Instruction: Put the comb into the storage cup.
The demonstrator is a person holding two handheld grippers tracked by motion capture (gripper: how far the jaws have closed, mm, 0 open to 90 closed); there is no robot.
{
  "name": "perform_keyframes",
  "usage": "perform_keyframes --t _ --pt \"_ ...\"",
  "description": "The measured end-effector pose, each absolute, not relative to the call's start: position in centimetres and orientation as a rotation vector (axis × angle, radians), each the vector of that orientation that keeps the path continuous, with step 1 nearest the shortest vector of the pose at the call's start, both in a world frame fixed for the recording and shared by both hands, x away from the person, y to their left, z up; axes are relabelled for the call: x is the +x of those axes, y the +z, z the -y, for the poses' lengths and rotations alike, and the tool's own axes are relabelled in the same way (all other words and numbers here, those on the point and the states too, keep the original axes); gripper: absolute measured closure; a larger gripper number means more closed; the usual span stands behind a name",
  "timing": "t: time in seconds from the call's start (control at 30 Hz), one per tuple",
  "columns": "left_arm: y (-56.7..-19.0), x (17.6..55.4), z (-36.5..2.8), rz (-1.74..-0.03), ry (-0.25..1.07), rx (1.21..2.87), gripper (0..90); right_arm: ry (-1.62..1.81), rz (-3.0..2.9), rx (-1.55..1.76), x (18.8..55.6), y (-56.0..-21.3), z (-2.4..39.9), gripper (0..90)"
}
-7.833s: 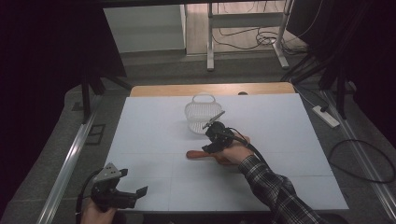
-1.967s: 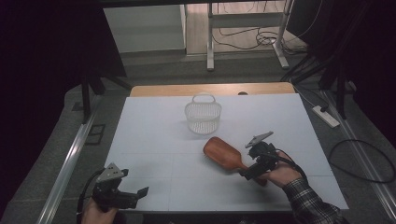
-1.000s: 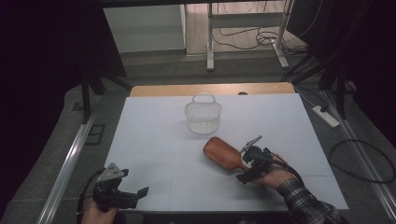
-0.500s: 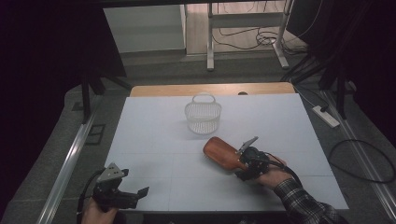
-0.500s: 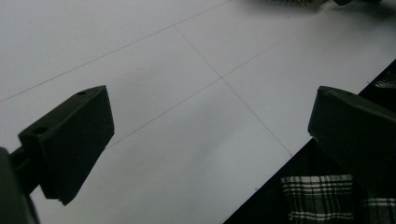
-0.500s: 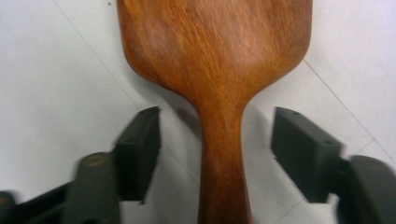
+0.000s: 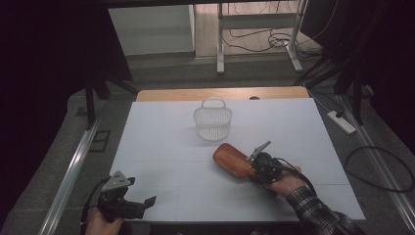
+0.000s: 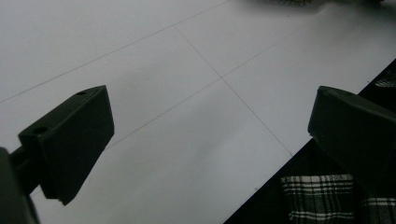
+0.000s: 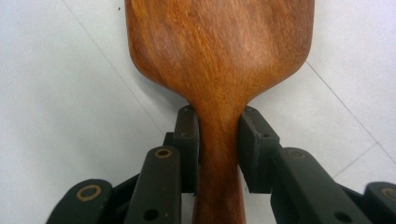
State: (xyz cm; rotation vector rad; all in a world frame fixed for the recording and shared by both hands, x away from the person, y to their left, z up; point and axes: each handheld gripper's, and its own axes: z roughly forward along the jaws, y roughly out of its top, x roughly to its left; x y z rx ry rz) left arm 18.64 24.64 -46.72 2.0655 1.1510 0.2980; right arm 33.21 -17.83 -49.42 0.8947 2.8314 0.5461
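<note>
The right gripper sits low over the white surface, right of the middle, with its jaws set on either side of the narrow handle of a wooden paddle. In the right gripper view the gripper has its pads pressed against both sides of the handle just below where the paddle widens into its broad head; the jaws have just been closing, and they now clamp the wood between them. The paddle lies flat on the surface, its head pointing up and left toward a white mesh basket that stands upright a little way beyond it, apart from it. The left gripper rests at the near left edge of the surface, well apart from the paddle. In the left gripper view its jaws stand wide open with nothing between them, and a plaid sleeve shows below.
</note>
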Motion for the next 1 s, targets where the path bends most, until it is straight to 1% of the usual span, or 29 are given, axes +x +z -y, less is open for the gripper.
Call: perform_keyframes --t 0.5,1.0 --pt "-46.7 18.6 -24.3 -1.143 0.321 2.091 2.0 0.626 -2.808 0.887 32.9 -49.0 18.2 71.6" --pt "-46.6 18.8 -24.1 -1.136 0.317 2.105 0.0 0.749 -2.780 0.894 32.5 -47.8 18.8 71.6"
